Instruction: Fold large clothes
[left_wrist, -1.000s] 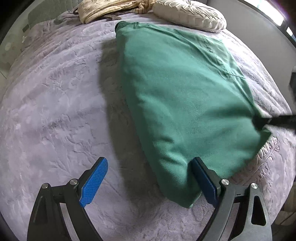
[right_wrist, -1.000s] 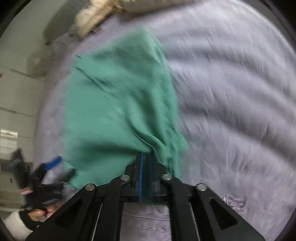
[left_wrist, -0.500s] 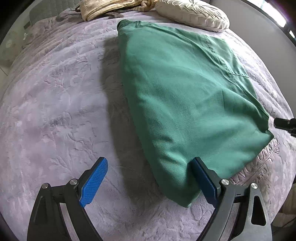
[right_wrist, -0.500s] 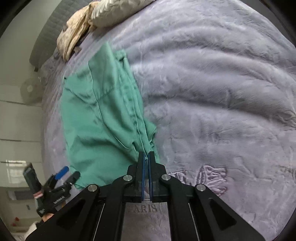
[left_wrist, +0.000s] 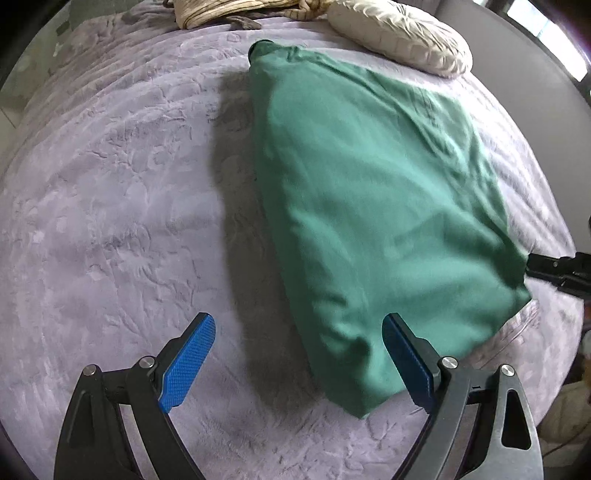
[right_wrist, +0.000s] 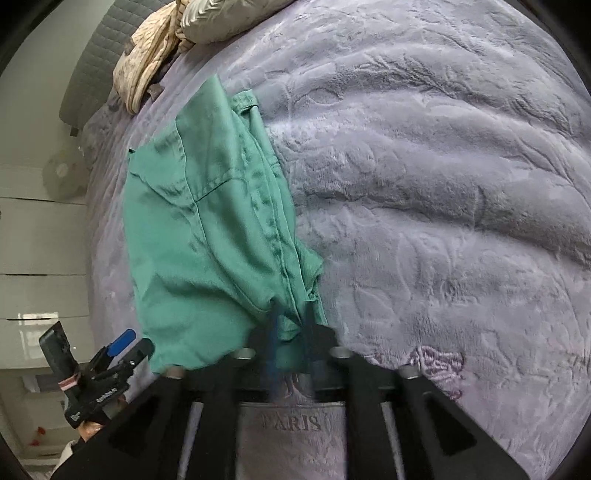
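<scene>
Bed (left_wrist: 110, 206) with mauve embossed blanket; cushion (left_wrist: 399, 33) at its far edge. Green garment (left_wrist: 369, 206) lies folded on the blanket. Left tongs (left_wrist: 299, 354) spread wide, the right pad (left_wrist: 406, 362) just beside the garment's near corner, the left pad over bare blanket. Right tongs (right_wrist: 291, 343) motion-blurred, slightly parted around the garment's near edge (right_wrist: 288, 332); grip cannot be told.

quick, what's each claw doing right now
Left claw: open, empty, its right finger beside the folded green cotton garment.
Right claw: blurred, cannot tell; green fabric sits between its fingers.
</scene>
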